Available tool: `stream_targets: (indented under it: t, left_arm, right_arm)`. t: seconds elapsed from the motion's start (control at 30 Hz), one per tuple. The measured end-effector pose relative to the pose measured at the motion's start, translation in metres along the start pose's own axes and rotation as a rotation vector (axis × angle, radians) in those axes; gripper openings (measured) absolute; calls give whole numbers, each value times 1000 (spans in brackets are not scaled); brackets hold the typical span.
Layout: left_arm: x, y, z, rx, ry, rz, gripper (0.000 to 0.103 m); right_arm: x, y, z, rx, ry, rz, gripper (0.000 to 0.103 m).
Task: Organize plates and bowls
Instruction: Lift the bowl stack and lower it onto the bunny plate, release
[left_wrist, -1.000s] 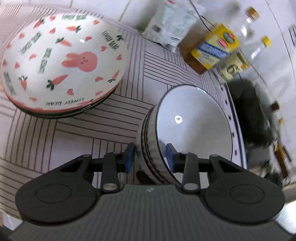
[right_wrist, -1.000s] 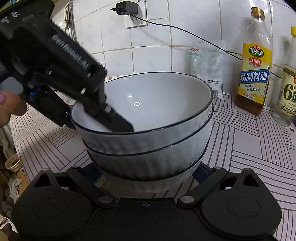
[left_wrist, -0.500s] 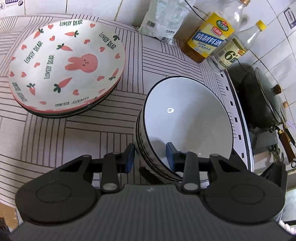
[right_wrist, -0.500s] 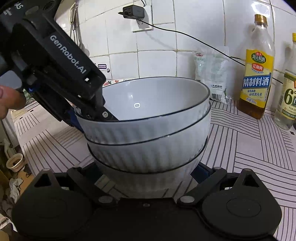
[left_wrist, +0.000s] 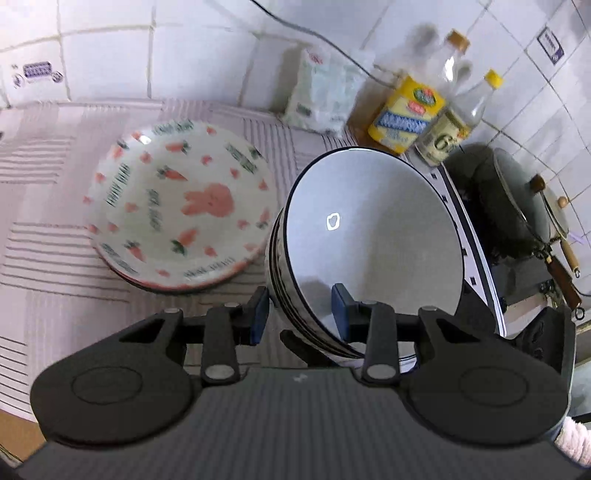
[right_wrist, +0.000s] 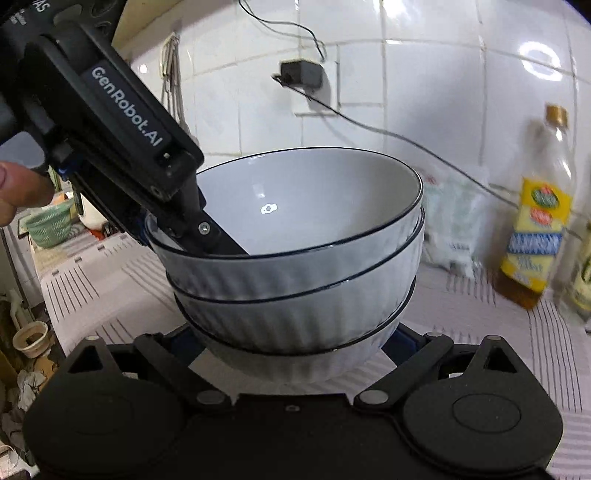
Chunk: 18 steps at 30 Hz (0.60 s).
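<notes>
Right claw (right_wrist: 295, 341) tips hidden behind stacked bowls (right_wrist: 295, 280).

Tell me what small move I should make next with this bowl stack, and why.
Probably carry the bowl stack on, level, and set it down beside the carrot plates. The left gripper pinches its rim, one finger inside the top bowl; the right gripper cradles the bottom bowl. The stack seems lifted off the counter, so tilting risks slipping.
</notes>
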<state>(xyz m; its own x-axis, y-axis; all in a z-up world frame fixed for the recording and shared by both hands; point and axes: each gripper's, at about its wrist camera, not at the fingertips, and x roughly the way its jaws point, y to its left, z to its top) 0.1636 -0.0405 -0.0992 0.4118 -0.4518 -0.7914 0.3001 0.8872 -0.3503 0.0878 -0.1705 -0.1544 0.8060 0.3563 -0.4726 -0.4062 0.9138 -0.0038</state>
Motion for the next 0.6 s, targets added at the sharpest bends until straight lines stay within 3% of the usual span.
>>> stream_targets:
  t: [0.27,0.6]
  left_arm:
    - [-26,48,38,6,-15,45,35]
    - [-2,96,77,50,22,44,35]
  right_arm:
    - [46,26,38,7,-21,30,99]
    - [108,38,45,35,-22,2,99]
